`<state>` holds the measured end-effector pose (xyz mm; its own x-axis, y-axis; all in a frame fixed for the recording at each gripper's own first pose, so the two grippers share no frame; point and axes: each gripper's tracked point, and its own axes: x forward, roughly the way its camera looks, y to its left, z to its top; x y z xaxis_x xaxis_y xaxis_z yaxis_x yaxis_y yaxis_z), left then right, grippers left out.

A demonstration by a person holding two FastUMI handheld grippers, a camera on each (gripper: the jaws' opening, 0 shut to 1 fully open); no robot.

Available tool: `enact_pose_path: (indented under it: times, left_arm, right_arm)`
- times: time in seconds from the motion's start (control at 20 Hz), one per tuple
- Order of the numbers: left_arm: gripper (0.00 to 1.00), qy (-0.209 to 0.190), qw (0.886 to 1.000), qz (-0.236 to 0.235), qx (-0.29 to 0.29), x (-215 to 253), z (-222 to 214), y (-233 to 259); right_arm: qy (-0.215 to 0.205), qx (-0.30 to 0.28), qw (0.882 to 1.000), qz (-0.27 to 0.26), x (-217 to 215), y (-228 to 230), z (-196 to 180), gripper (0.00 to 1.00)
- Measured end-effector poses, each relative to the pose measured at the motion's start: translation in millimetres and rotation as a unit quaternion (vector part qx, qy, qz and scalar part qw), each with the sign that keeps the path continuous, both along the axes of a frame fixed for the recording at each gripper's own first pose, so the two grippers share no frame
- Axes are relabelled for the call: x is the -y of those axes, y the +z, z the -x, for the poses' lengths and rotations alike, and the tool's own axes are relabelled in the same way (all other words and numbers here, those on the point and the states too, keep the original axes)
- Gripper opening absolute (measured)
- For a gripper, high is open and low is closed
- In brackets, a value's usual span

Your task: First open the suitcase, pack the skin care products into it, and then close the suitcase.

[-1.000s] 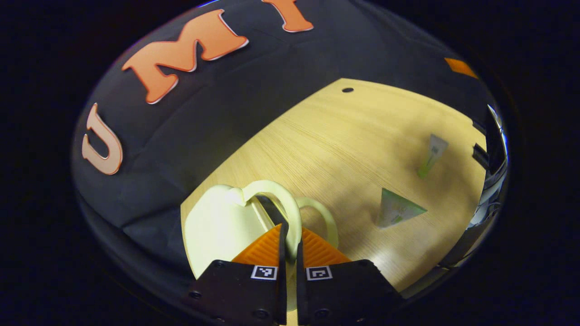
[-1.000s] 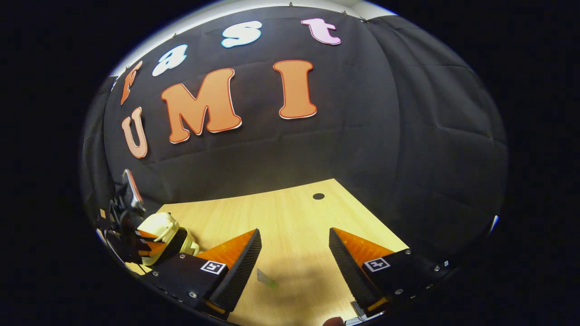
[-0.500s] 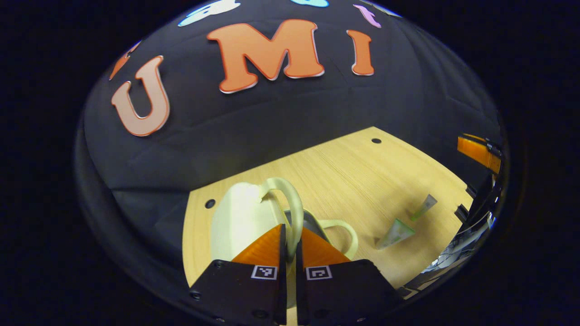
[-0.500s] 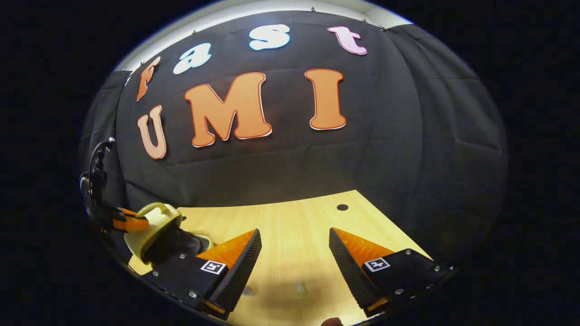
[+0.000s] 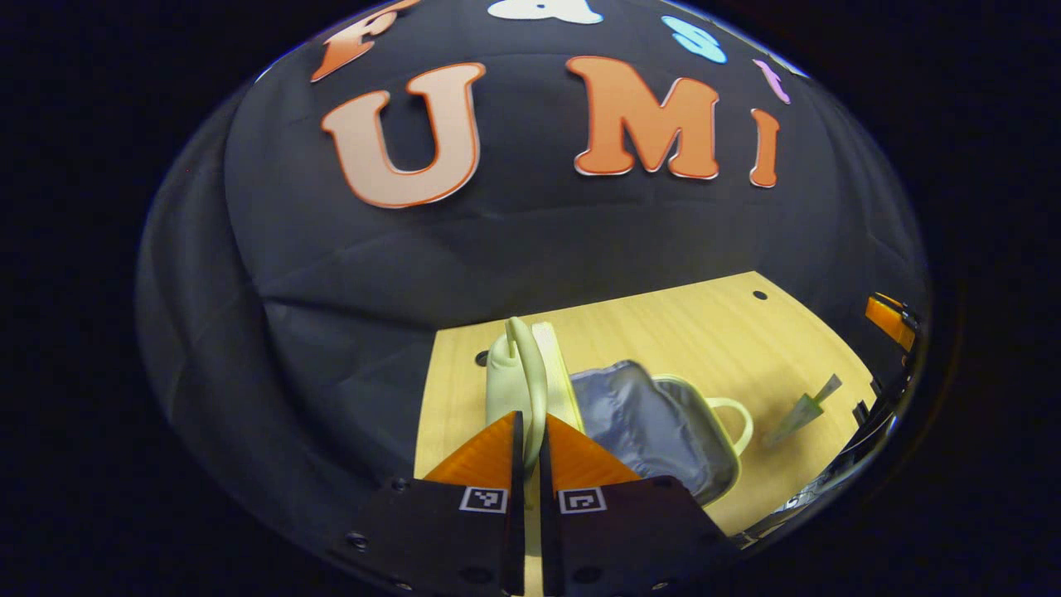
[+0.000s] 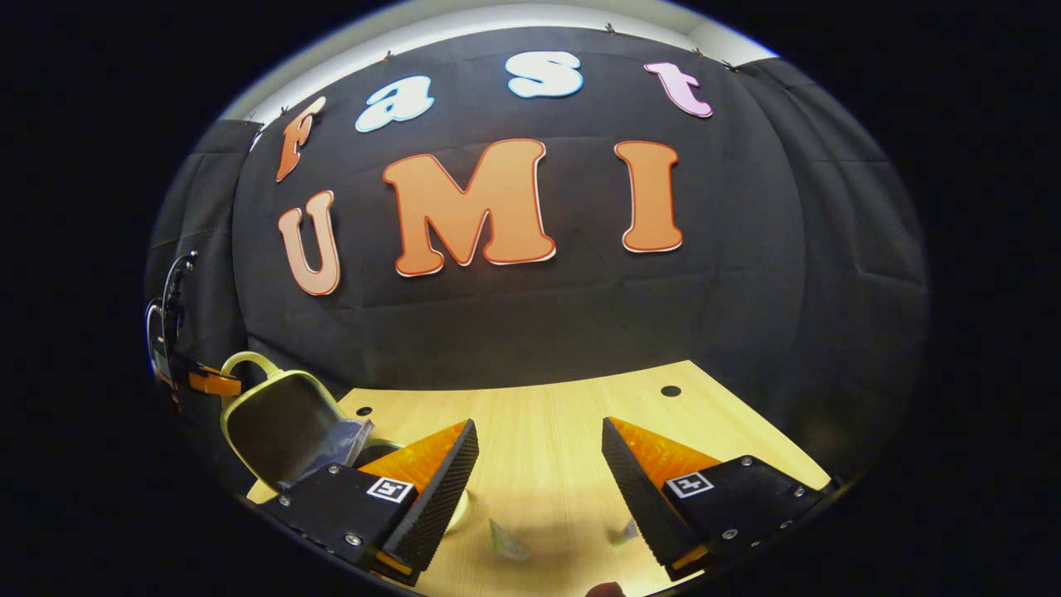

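No readable writing appeared on the products. The left gripper (image 5: pixel 527 439) fingers pinched the suitcase (image 5: pixel 663 423) lid handle (image 5: pixel 525 373); the right gripper (image 6: pixel 539 464) fingers stood apart above two tubes (image 6: pixel 507 541) on the desk (image 6: pixel 547 414).

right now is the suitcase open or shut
Open. The suitcase lid stands raised, its handle pinched in the left gripper, and the grey lining shows inside.

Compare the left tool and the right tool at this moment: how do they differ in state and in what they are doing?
The left tool is shut on the handle of the suitcase lid, holding it raised; the right tool is open and holds nothing. The left tool is at the suitcase; the right tool hangs over bare table, above two tubes. Both point toward the booth wall.
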<state>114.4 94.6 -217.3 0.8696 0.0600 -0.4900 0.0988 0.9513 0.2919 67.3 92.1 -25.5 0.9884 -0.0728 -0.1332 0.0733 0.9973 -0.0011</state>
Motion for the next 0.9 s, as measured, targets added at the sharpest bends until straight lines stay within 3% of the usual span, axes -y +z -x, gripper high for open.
enact_pose_path:
  times: [0.15, 0.5, 0.9]
  left_arm:
    - [0.08, 0.026, 1.0, 0.003, -0.01, -71, 0, -2]
    - [0.08, 0.088, 0.994, 0.01, -0.058, -168, 17, -66]
    - [0.08, 0.114, 0.984, 0.046, -0.127, -224, 27, -155]
  right_arm:
    - [0.003, -0.001, 1.0, 0.001, -18, 2, -4, 0.95]
    - [0.003, -0.008, 1.0, 0.02, -44, 0, -10, 0.95]
    - [-0.002, -0.021, 0.999, 0.028, -51, -6, -10, 0.95]
